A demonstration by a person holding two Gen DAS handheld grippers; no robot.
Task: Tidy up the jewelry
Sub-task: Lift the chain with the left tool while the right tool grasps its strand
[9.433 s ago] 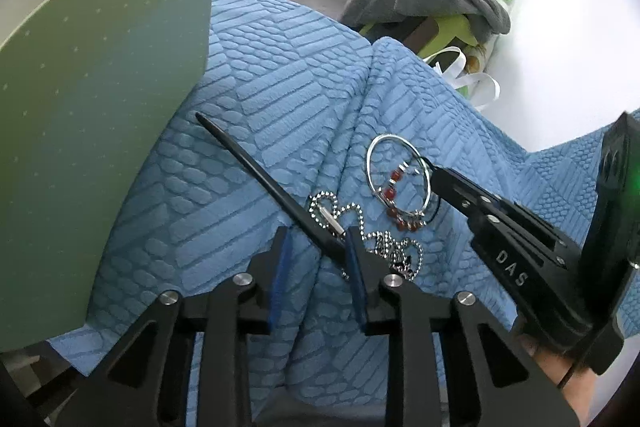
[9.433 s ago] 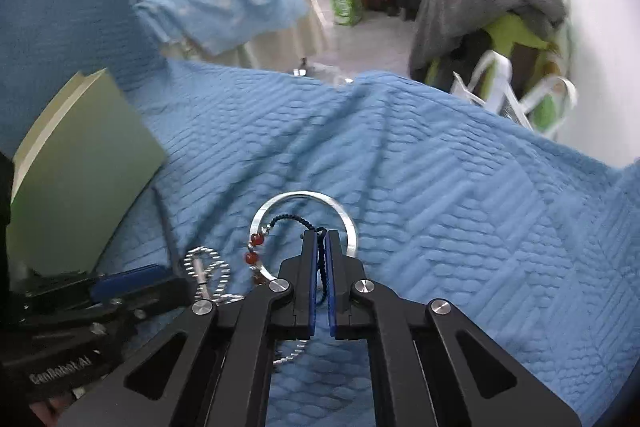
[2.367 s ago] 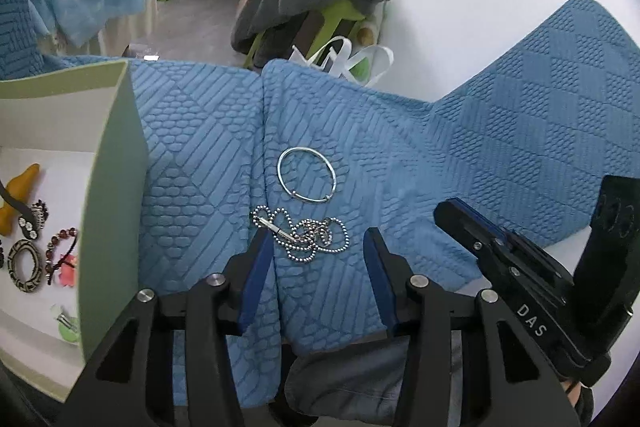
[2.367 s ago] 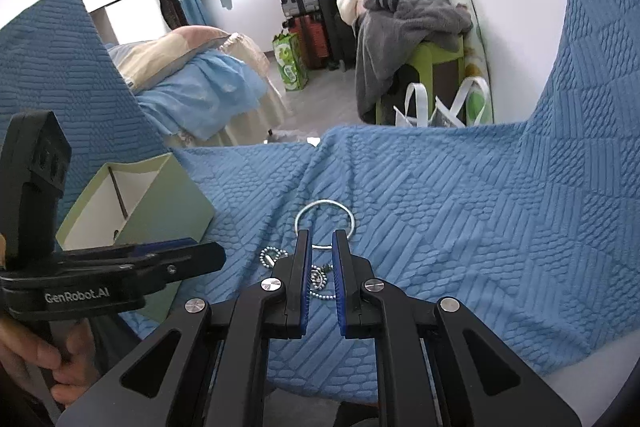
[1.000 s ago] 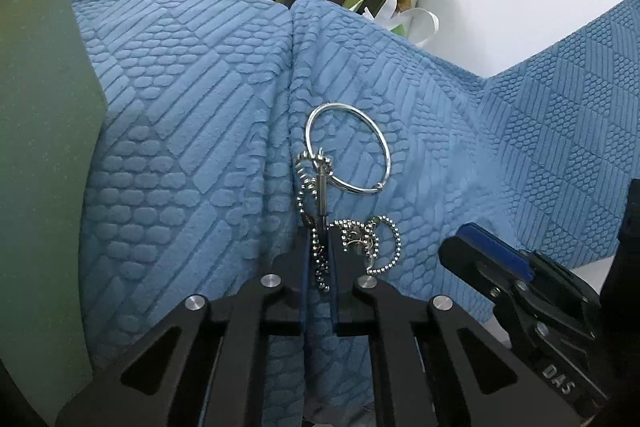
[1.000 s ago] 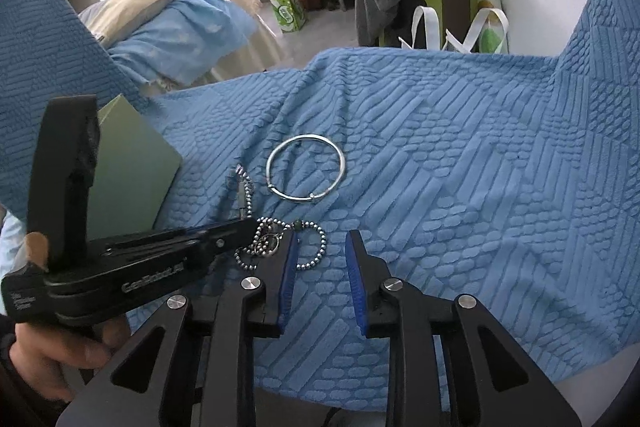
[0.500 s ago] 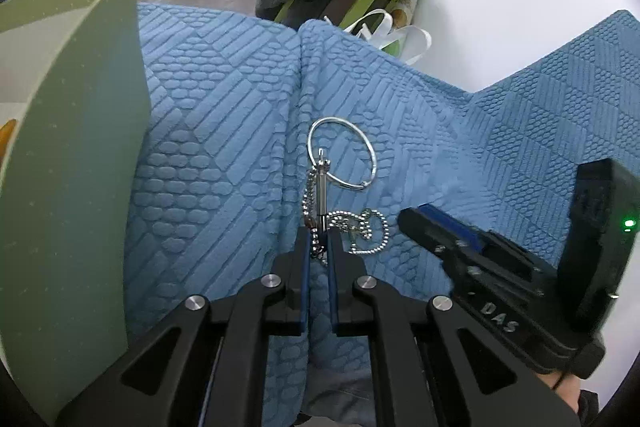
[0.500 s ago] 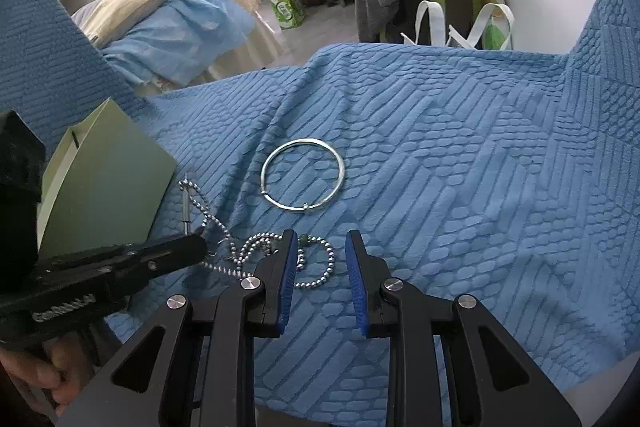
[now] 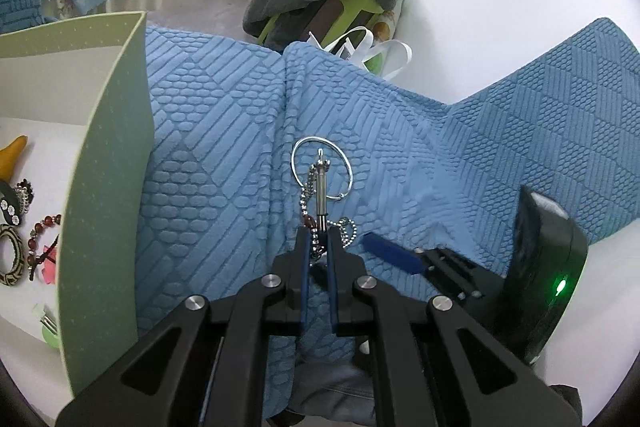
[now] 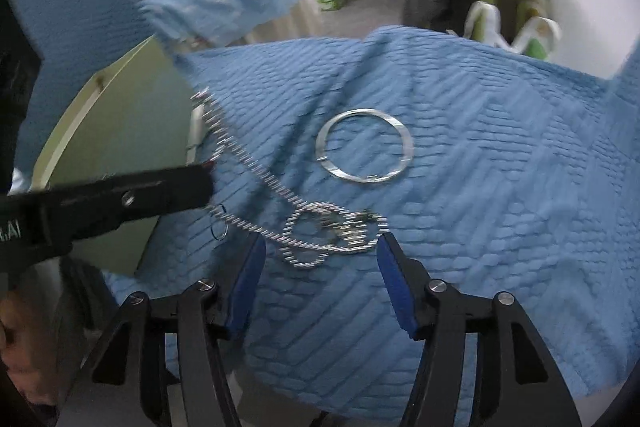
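Two grippers are working: the left gripper [image 9: 318, 247] is pinching the silver ball-chain necklace [image 10: 280, 193], lifting one end off the blue textured blanket [image 10: 480, 187]; the right gripper [image 10: 320, 247] is gaping wide — only the left view is showing jewelry inside the green box [image 9: 108, 187]; the silver bangle [image 10: 364, 151] is lying nearby.

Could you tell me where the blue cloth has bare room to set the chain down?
Bare cloth lies to the right of the silver ring, and between the ring and the green box. Crowded: just ahead of the open right gripper, where the ball chain coils, its other end pinched in the left gripper.
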